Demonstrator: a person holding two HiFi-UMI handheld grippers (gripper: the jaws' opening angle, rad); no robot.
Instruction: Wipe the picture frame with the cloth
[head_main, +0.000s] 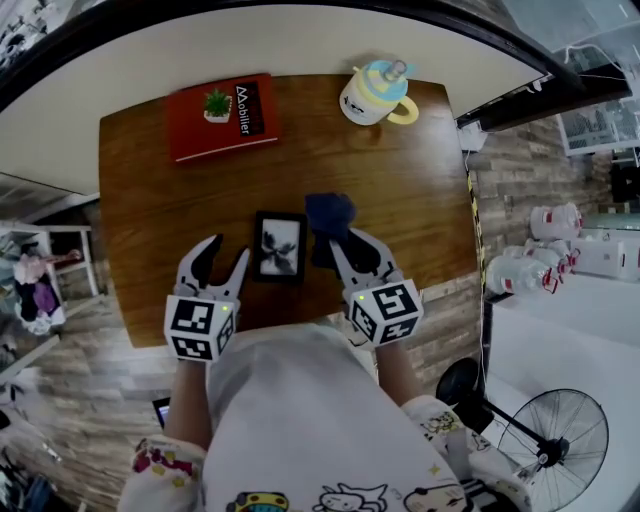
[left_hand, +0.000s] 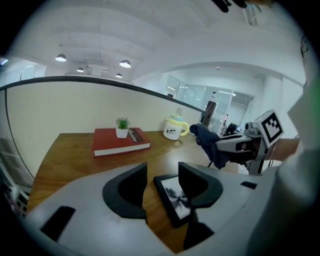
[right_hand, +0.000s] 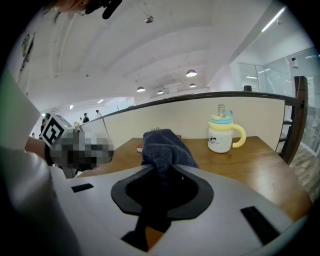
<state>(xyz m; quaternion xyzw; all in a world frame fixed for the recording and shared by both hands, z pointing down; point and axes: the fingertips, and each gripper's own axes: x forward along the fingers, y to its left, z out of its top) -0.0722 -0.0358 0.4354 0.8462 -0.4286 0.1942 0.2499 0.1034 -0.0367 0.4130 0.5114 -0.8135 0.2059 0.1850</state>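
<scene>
A small black picture frame (head_main: 278, 246) with a dark blot print lies flat on the wooden table (head_main: 150, 210), near its front edge. My left gripper (head_main: 225, 260) stands open just left of the frame; in the left gripper view the frame (left_hand: 174, 199) lies mostly behind the right jaw. My right gripper (head_main: 333, 243) is shut on a dark blue cloth (head_main: 329, 218), held just right of the frame's top corner. In the right gripper view the cloth (right_hand: 165, 150) bunches up out of the shut jaws. The left gripper view shows the cloth (left_hand: 210, 144) hanging above the table.
A red book (head_main: 222, 116) with a tiny potted plant (head_main: 217, 104) on it lies at the table's back left. A cream and yellow mug (head_main: 377, 94) with a blue lid stands at the back right. Beyond the right edge are white jugs (head_main: 556, 222) and a floor fan (head_main: 554, 440).
</scene>
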